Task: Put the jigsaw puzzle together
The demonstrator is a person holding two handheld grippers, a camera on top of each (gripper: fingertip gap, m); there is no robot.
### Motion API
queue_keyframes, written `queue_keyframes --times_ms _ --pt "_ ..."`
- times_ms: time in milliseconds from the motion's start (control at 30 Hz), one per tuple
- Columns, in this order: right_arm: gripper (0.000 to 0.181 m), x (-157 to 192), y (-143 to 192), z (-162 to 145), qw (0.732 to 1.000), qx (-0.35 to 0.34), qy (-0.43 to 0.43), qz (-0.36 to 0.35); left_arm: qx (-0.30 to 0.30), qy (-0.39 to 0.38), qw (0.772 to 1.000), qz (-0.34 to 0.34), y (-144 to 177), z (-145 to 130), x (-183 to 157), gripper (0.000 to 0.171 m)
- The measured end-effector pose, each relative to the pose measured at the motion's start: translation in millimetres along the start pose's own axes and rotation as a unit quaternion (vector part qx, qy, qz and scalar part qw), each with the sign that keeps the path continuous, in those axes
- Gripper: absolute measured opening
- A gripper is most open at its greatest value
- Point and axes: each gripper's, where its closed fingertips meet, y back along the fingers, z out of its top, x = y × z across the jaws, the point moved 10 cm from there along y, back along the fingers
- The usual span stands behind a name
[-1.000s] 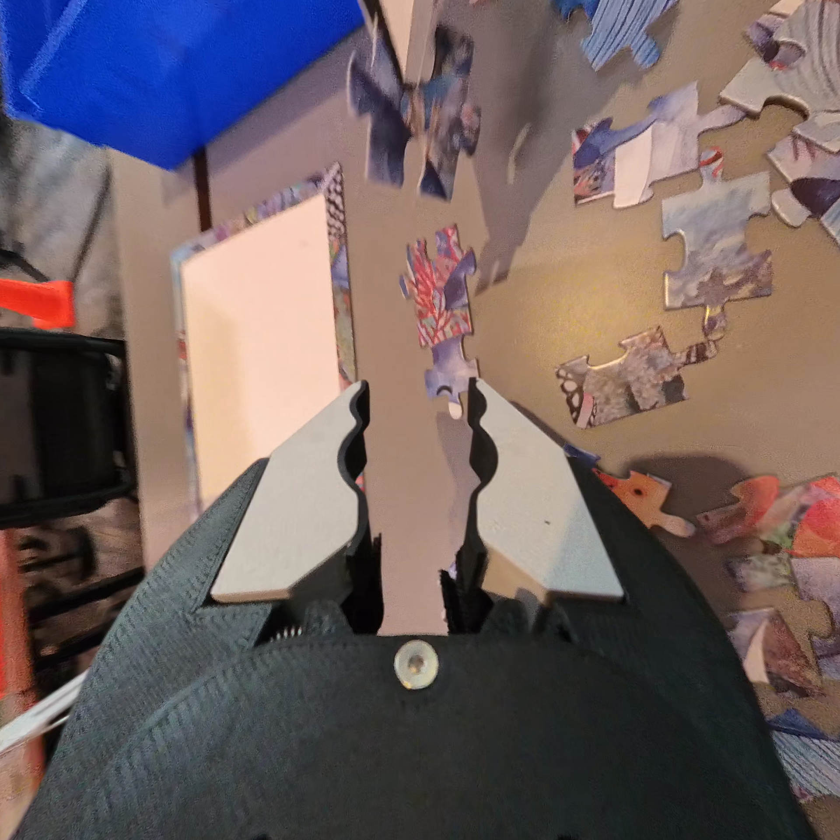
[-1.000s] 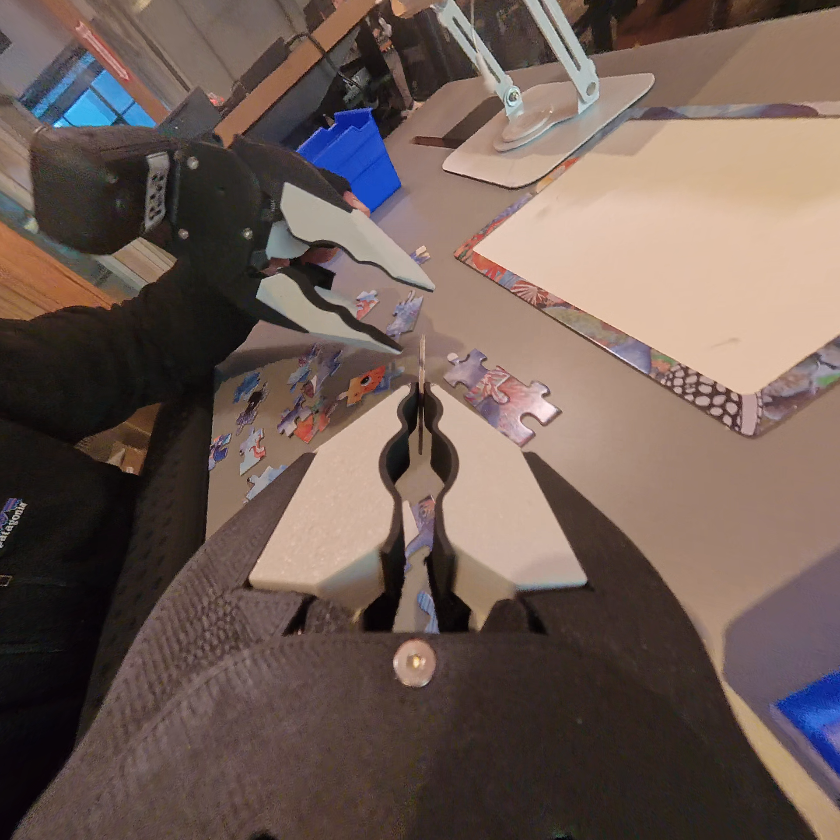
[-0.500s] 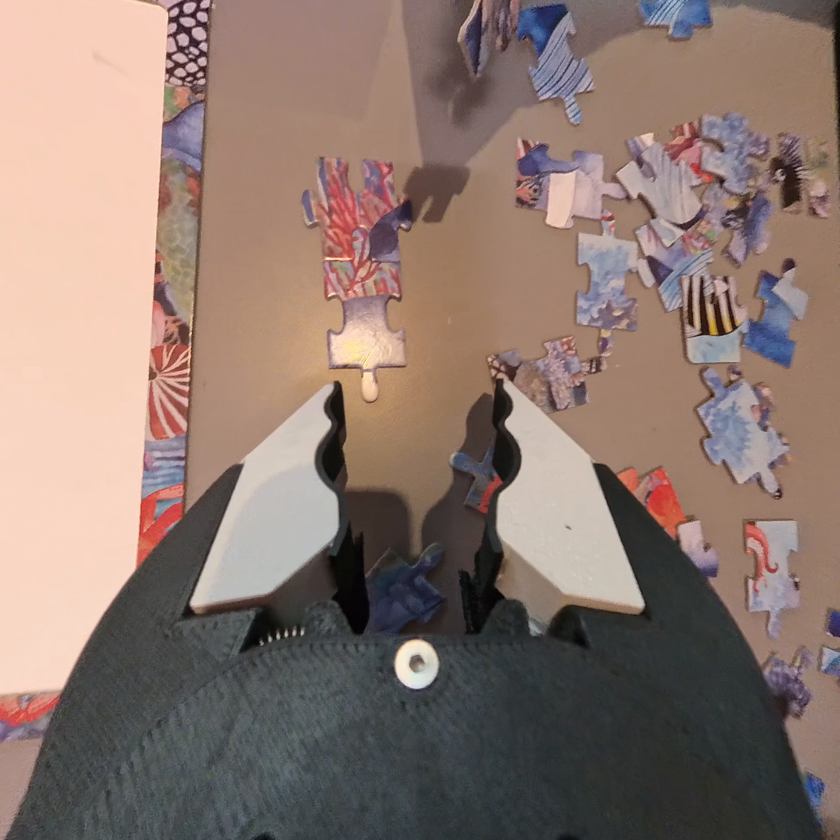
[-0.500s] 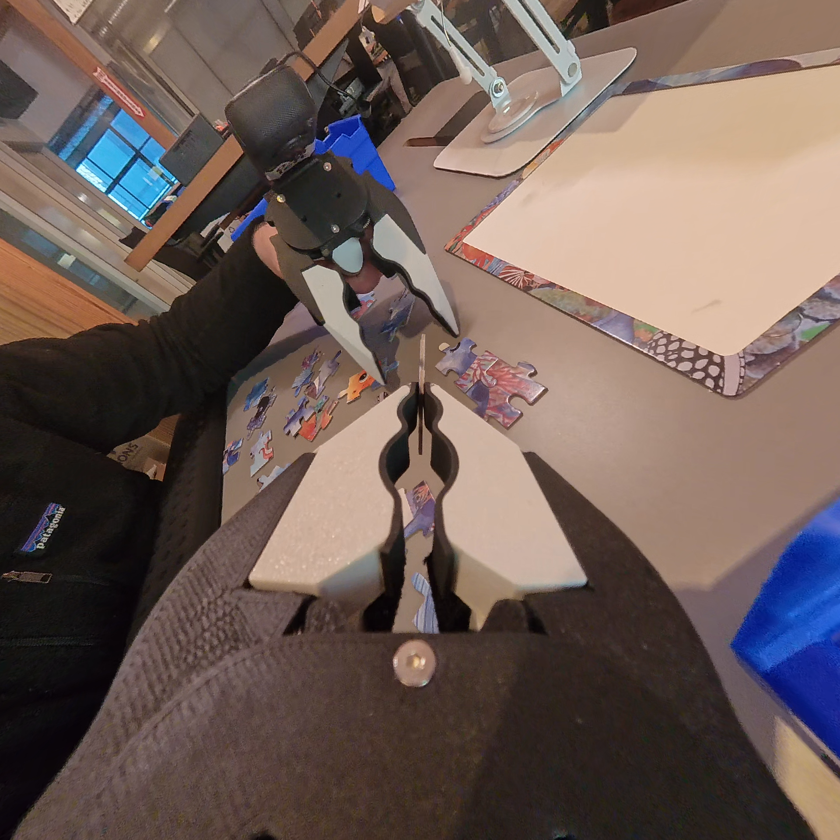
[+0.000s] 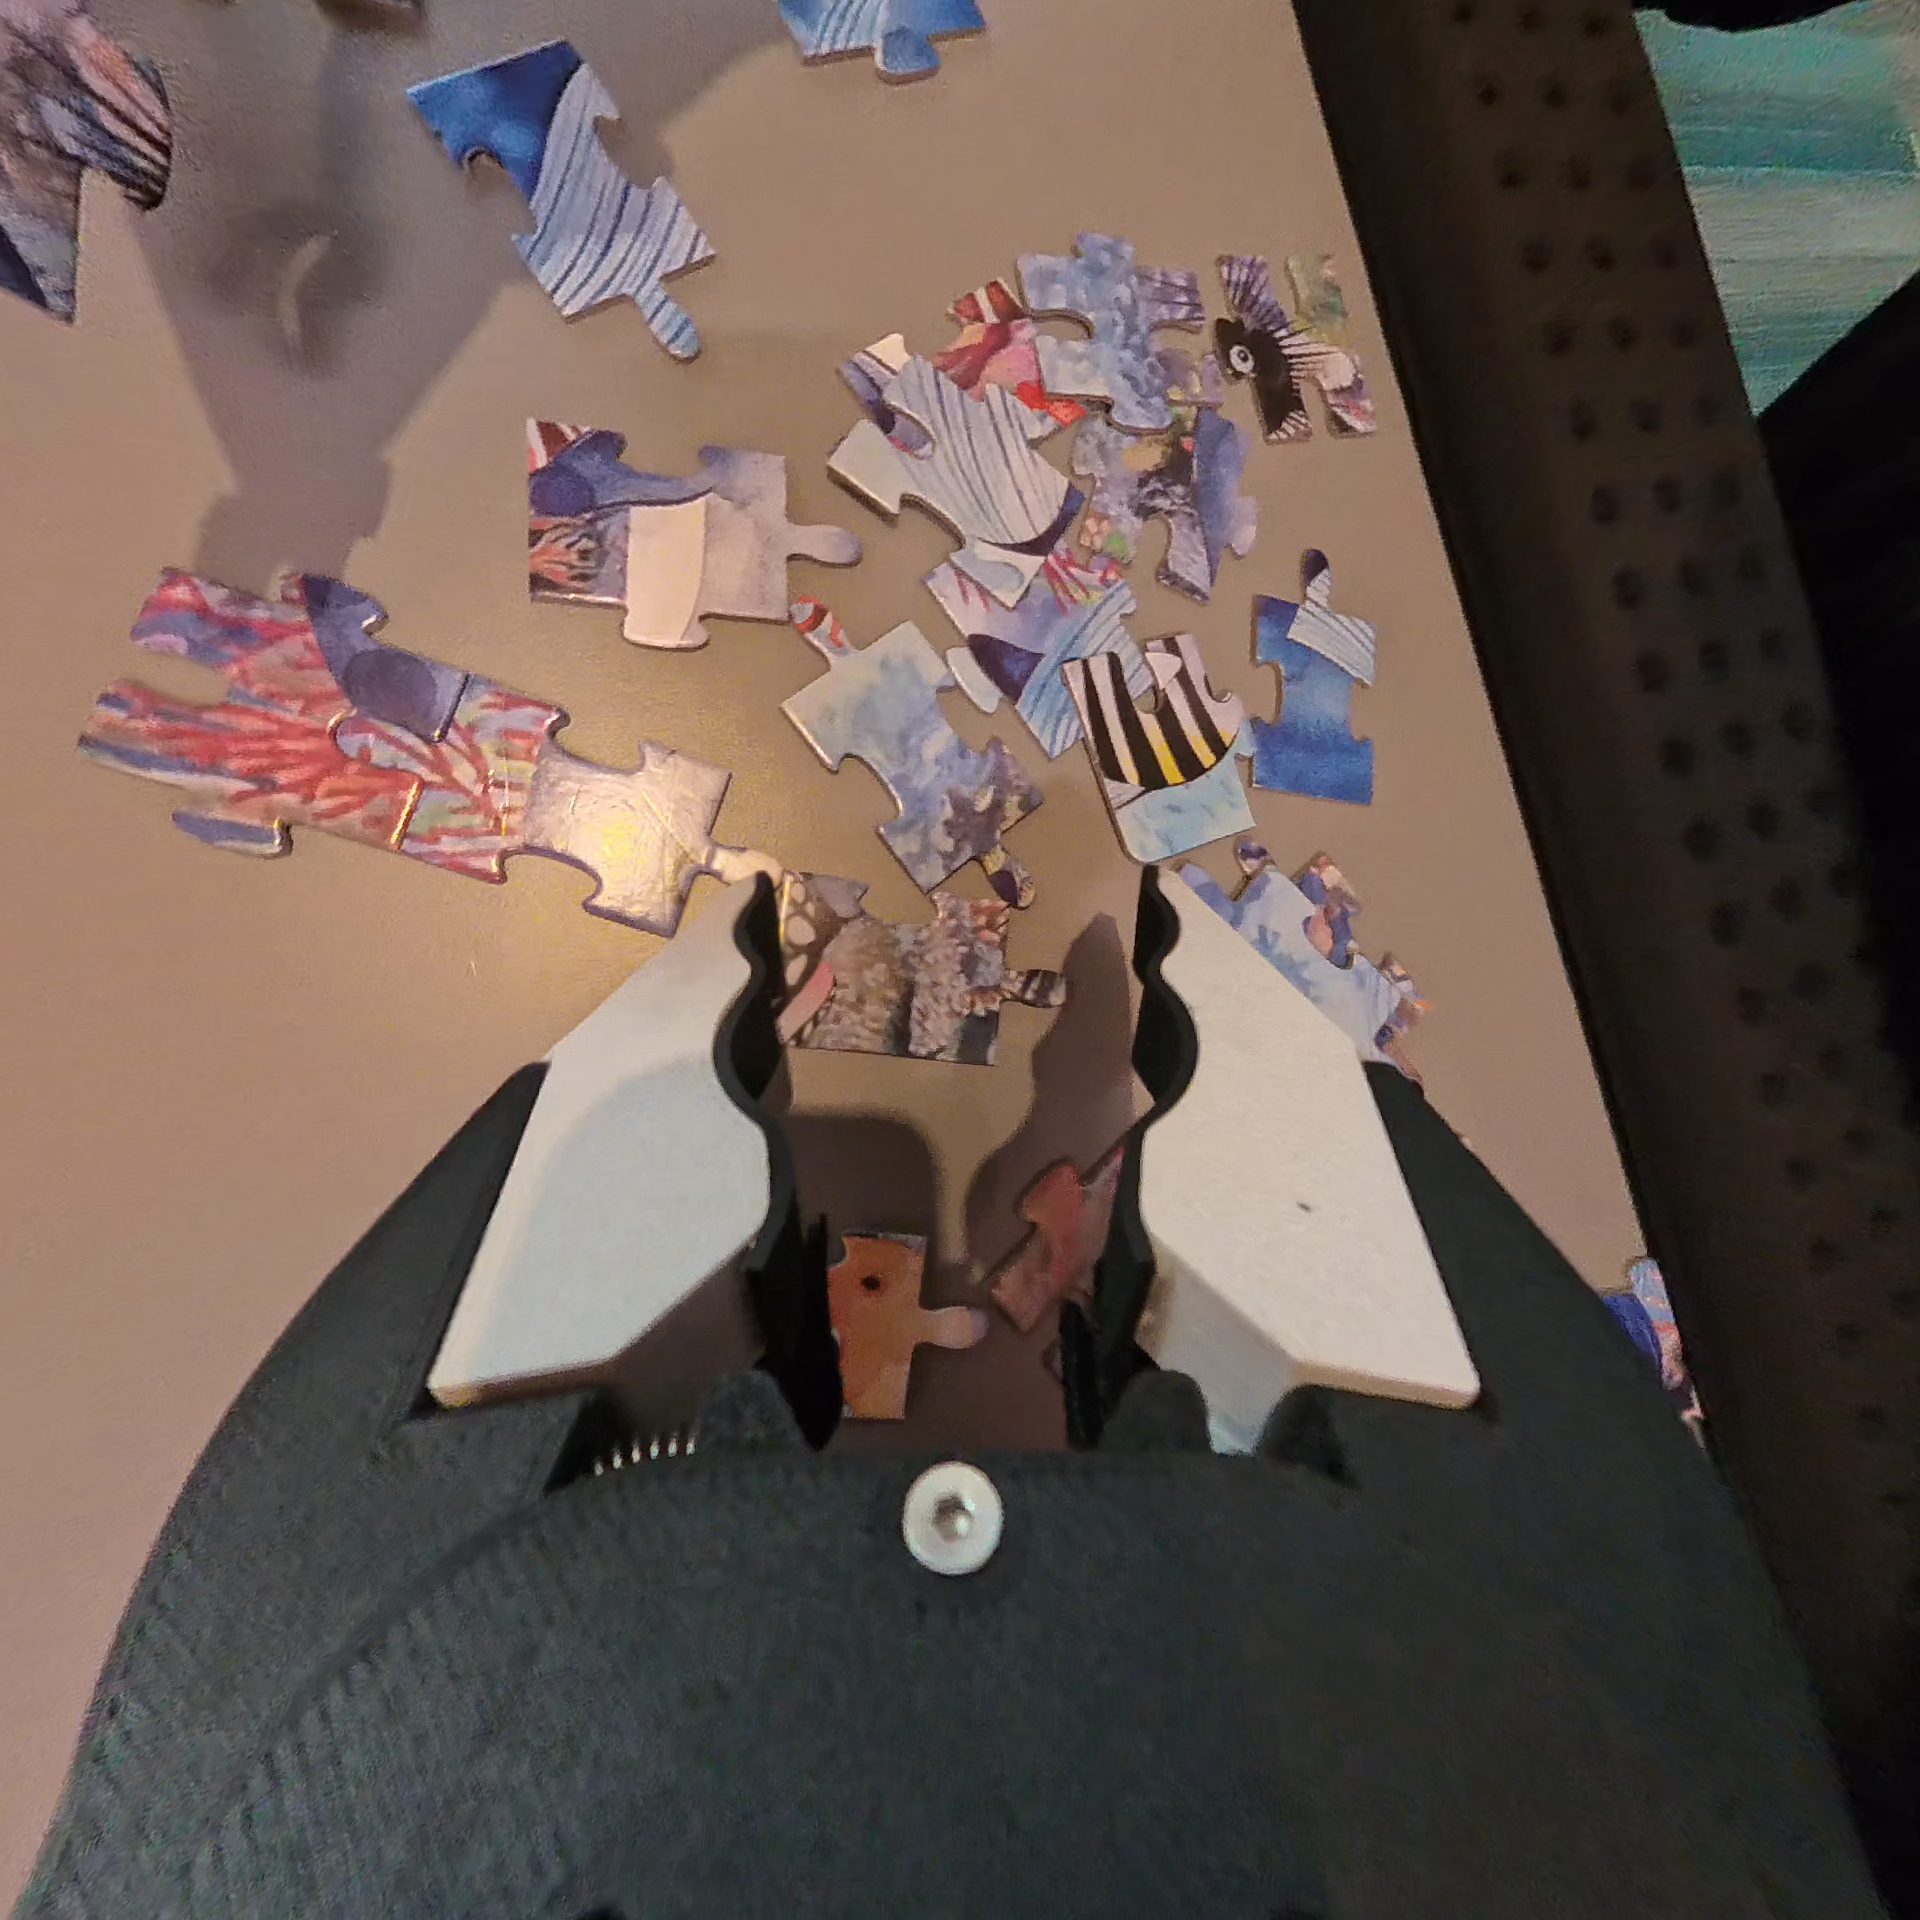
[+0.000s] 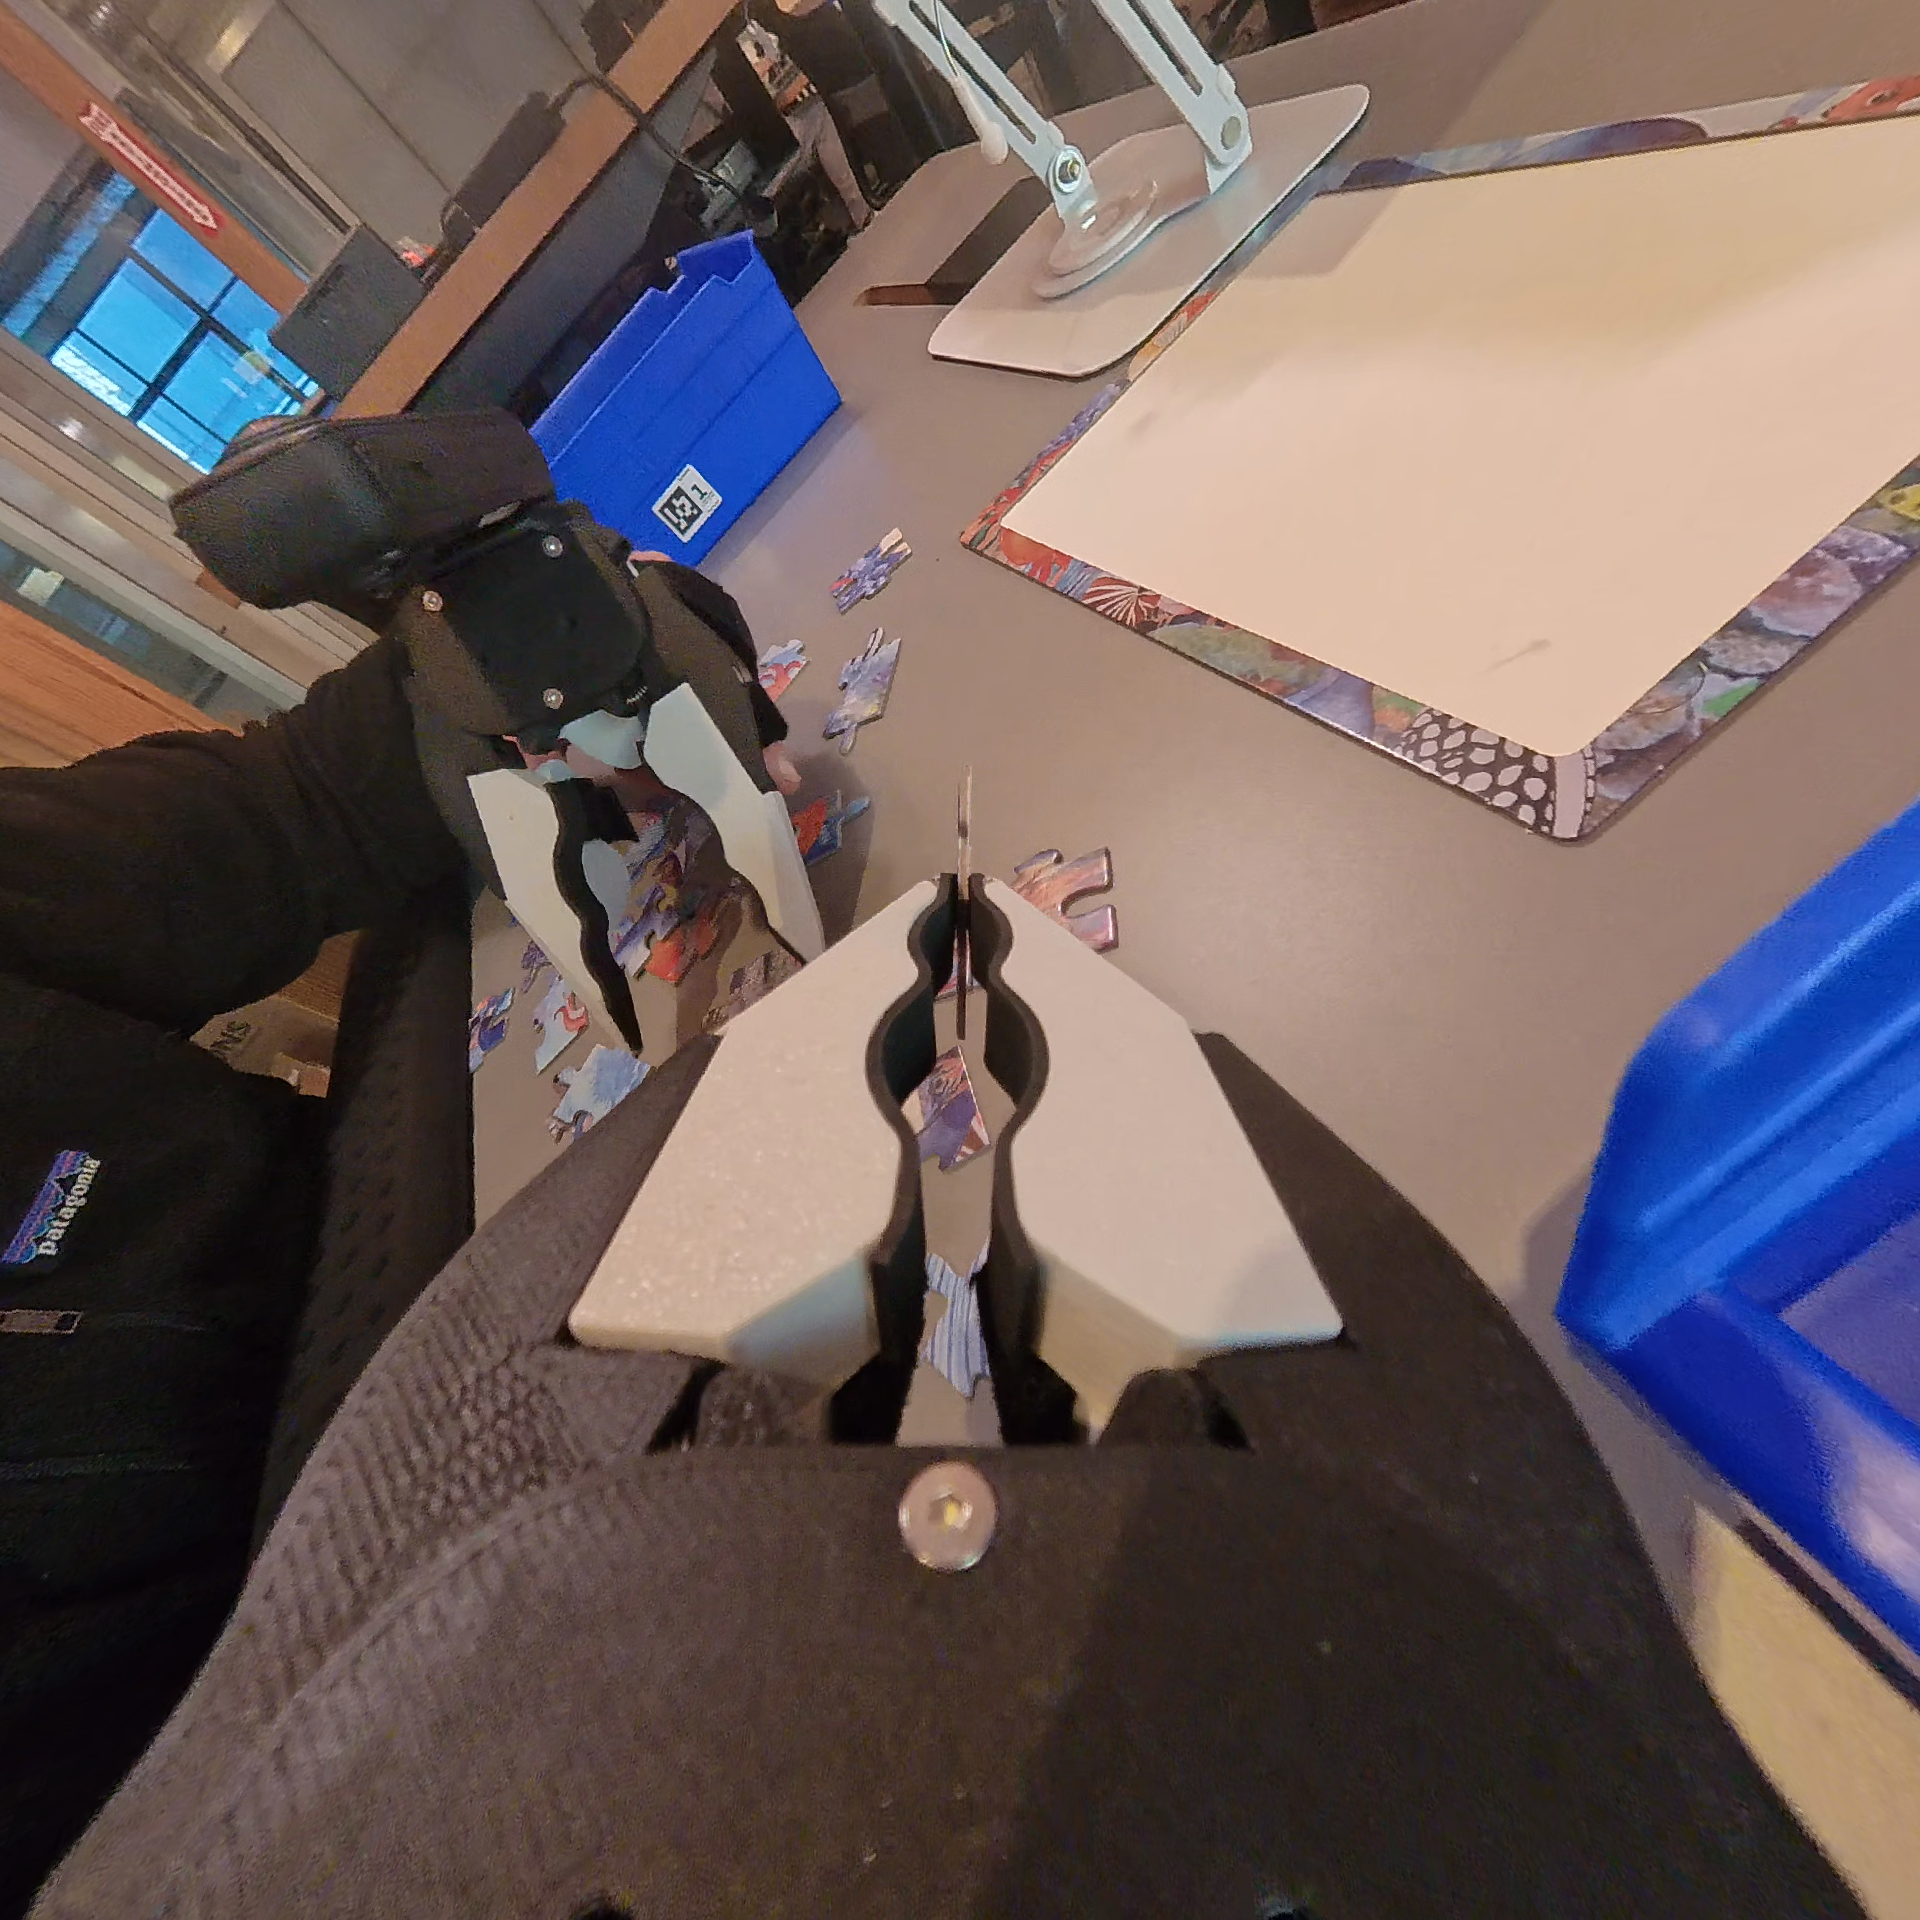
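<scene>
My left gripper (image 5: 956, 899) is open, low over the grey table, with a grey spotted puzzle piece (image 5: 904, 987) lying between its fingertips. A joined strip of red coral pieces (image 5: 343, 748) lies just left of it. A heap of loose blue and striped pieces (image 5: 1091, 520) lies ahead to the right. An orange piece (image 5: 883, 1320) lies under the jaws. My right gripper (image 6: 961, 888) is shut on a puzzle piece (image 6: 965, 821), held upright and seen edge-on. The left gripper (image 6: 717, 987) also shows in the right wrist view, over the loose pieces. The white puzzle board (image 6: 1455, 416) with its coloured border lies far right.
A blue bin (image 6: 686, 416) stands at the back of the table and another blue bin (image 6: 1766, 1195) is close on the right. A monitor stand base (image 6: 1143, 260) sits behind the board. A black mesh chair back (image 5: 1610, 623) runs along the table edge. Left tips to right tips: about 15 cm.
My left gripper has swung away from the board and the coral strip toward the loose pieces, opened wider and come lower. My right gripper has kept hold of its piece and drifted slightly.
</scene>
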Motion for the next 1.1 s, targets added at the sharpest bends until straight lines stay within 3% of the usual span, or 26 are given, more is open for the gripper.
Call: queue_keyframes --times_ms 133,267,467,733,1100 --pt "0.000 -0.8 2.2 -3.0 1.000 0.004 -0.008 -0.001 -0.029 -0.012 0.999 0.034 12.6 1.8 4.6 0.057" --pt "0.000 -1.2 0.8 -6.6 1.000 0.014 -0.013 0.000 -0.055 -0.047 0.991 0.113 21.9 5.8 12.9 0.042" --pt "0.000 -2.5 -1.3 -8.4 1.000 0.020 -0.014 0.001 -0.004 -0.134 0.972 0.194 13.5 16.8 24.8 0.037" --pt "0.000 -5.3 0.3 -9.6 1.000 0.021 -0.015 -0.002 0.023 -0.145 0.977 0.158 -3.3 17.7 42.7 0.061" --pt "0.000 -6.8 1.2 -10.0 1.000 0.020 -0.020 -0.006 -0.022 -0.059 0.981 0.184 -13.8 21.3 46.9 0.035"
